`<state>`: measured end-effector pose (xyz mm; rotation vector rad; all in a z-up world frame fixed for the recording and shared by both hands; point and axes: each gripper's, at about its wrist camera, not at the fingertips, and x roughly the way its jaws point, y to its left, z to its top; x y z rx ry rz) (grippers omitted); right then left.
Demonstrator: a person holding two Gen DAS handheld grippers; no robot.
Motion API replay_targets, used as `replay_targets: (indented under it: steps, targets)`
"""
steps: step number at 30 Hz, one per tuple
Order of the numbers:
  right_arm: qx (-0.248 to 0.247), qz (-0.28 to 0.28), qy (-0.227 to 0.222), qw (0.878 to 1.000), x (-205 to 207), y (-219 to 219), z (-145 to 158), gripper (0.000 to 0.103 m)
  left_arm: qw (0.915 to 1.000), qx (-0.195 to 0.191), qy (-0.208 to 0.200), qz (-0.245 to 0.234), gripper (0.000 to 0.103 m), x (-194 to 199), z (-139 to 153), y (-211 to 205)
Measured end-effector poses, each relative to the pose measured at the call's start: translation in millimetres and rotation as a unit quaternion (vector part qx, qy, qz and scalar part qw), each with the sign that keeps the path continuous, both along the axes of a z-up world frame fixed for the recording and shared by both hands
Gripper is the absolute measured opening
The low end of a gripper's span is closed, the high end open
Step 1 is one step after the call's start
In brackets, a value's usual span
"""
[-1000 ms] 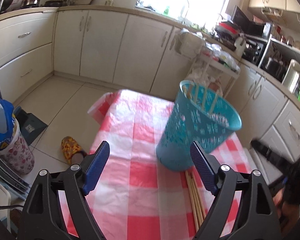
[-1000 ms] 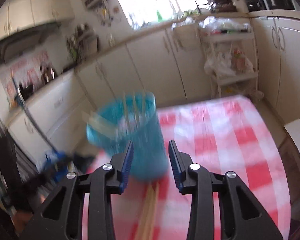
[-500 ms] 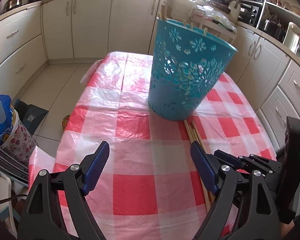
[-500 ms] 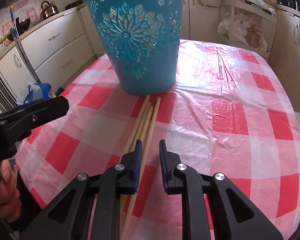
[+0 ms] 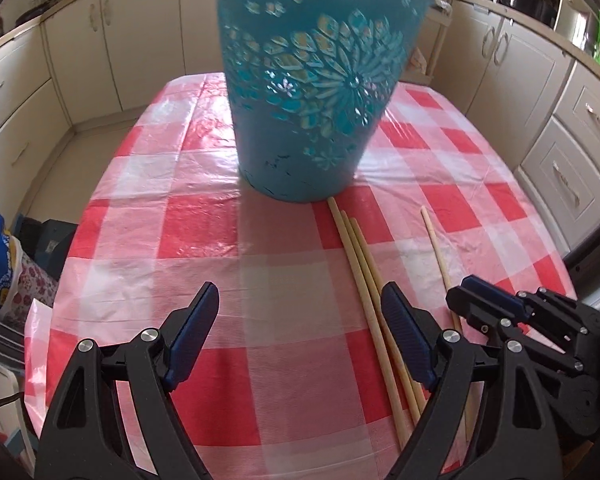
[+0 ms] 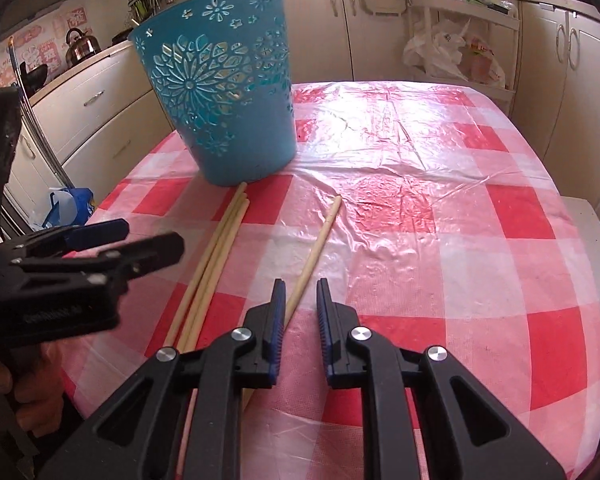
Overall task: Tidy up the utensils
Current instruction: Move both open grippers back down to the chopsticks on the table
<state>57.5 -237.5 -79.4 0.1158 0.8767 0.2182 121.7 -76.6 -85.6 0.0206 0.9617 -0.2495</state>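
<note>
**Desk:** What had changed when we took this one?

**Field:** Half a second earlier we had four chopsticks lying as one bundle. Here we found the lone chopstick point(image 6: 316, 240) drawn off to the right, with three chopsticks point(image 6: 216, 248) left together. Over the same second the right claw point(image 6: 300, 286) had narrowed to a slim gap and both claws had dropped closer to the counter point(image 6: 480, 248).

**Desk:** Was it pinching the stick?

**Field:** We saw no pinch. Checked cloth showed between its pads, and the lone chopstick ran under the left-hand finger, not between the two. The left claw point(image 5: 300, 300) stood spread wide with nothing in it, hovering just left of the three.

**Desk:** What did that mean for the job?

**Field:** We judged that one stick had been singled out for pickup, so it could go into the blue basket point(image 6: 220, 92) without dragging its neighbours. The grasp itself was not yet made.

**Desk:** And the lie of it?

**Field:** It lay flat on the counter, long axis running from our near edge away toward the basket. Its far tip pointed just right of the basket's base and stopped short of it. The three lay roughly alongside, their far tips at the foot of the basket.
</note>
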Motion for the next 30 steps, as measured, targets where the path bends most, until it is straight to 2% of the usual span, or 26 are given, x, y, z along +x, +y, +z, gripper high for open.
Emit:
replay_targets:
  steps: [5,16,22,30]
  targets:
    - [0.013,-0.005,0.000,1.000,1,-2,1,0.017,0.9996,0.025,0.014,0.000,0.079,0,-10,-5]
    - [0.017,-0.007,0.010,1.000,7,-3,2,0.017,0.9995,0.027,0.014,-0.002,0.079,5,-12,-14]
    - [0.011,-0.005,0.013,1.000,11,-1,2,0.017,0.9984,0.055,0.004,-0.011,0.079,1,-16,-22]
    - [-0.007,0.001,0.013,1.000,14,4,3,0.020,0.9983,0.058,-0.003,-0.010,0.079,0,-16,-21]
